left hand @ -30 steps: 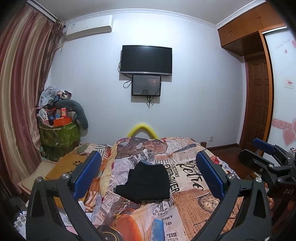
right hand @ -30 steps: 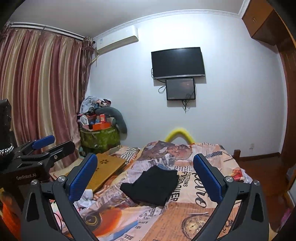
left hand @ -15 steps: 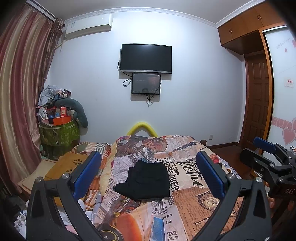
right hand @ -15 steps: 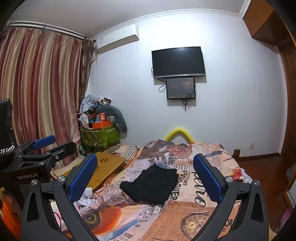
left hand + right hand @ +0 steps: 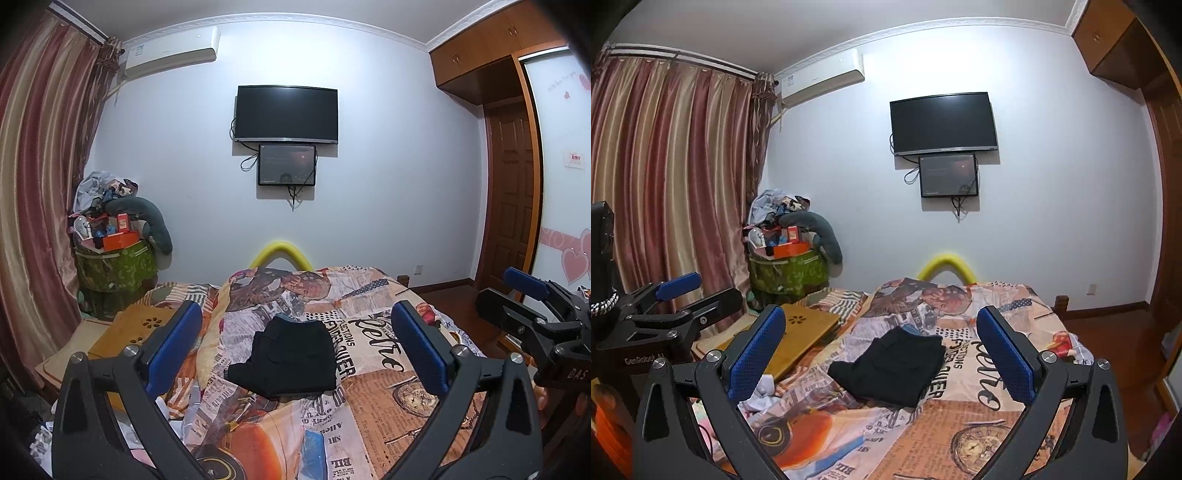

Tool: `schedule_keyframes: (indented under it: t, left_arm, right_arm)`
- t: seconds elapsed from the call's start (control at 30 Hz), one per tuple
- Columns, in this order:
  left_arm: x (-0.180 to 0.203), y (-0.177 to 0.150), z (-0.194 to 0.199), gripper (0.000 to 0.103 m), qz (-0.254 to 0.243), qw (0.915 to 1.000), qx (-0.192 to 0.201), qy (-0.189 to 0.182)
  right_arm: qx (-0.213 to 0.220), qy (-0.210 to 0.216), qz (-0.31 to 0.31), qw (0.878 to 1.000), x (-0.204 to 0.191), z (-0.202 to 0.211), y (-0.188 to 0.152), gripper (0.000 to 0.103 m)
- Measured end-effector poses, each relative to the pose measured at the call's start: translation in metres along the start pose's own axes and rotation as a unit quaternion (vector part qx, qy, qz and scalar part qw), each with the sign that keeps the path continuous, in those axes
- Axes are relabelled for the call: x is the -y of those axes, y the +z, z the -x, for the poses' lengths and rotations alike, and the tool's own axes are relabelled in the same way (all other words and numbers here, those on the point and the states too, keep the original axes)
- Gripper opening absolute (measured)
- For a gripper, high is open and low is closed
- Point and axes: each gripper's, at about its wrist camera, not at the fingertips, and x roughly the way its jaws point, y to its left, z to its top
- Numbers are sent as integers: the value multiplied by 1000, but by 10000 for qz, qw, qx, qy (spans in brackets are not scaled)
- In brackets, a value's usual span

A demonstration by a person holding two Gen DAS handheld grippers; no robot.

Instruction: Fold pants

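Note:
Black pants [image 5: 291, 356] lie folded into a compact rectangle on the newspaper-print bedspread [image 5: 373, 391]; they also show in the right wrist view [image 5: 894, 365]. My left gripper [image 5: 295, 347] is open and empty, held well back above the bed, with the pants framed between its blue pads. My right gripper [image 5: 882, 354] is open and empty too, held back from the pants. The right gripper shows at the right edge of the left wrist view [image 5: 532, 314], and the left gripper at the left edge of the right wrist view [image 5: 665, 314].
A wooden lap desk [image 5: 798, 332] lies left of the bed. A green bin piled with clutter [image 5: 114, 258] stands by the striped curtain [image 5: 665, 177]. A TV [image 5: 286, 112] hangs on the far wall. A wooden door [image 5: 509, 192] is at right.
Both grippers have stayed open and nearly still; the view has only drifted slightly. The folded pants have not moved.

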Motion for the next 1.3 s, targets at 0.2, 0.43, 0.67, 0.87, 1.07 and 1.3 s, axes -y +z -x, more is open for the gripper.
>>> schedule_keyframes:
  t: [0.2, 0.43, 0.67, 0.87, 1.07, 1.3]
  left_arm:
    - [0, 0, 0, 103, -45, 10000, -10, -62]
    - [1, -1, 1, 103, -96, 9999, 34, -95]
    - [5, -1, -1, 103, -153, 9996, -41, -218]
    - [6, -3, -1, 103, -169, 9994, -55, -302]
    - [5, -2, -1, 103, -133, 9993, -70, -338]
    - [4, -2, -1, 103, -114, 9994, -99, -324]
  right_arm:
    - [2, -32, -4, 10000, -1, 0, -1, 103]
    - [-9, -48, -39, 10000, 0, 1, -1, 103]
    - [-10, -50, -53, 10000, 1, 1, -1, 103]
    - [-9, -56, -65, 10000, 1, 1, -1, 103]
    - [-16, -69, -102, 9999, 0, 1, -1, 103]
    - [-45, -87, -114, 9999, -1, 0, -1, 103]
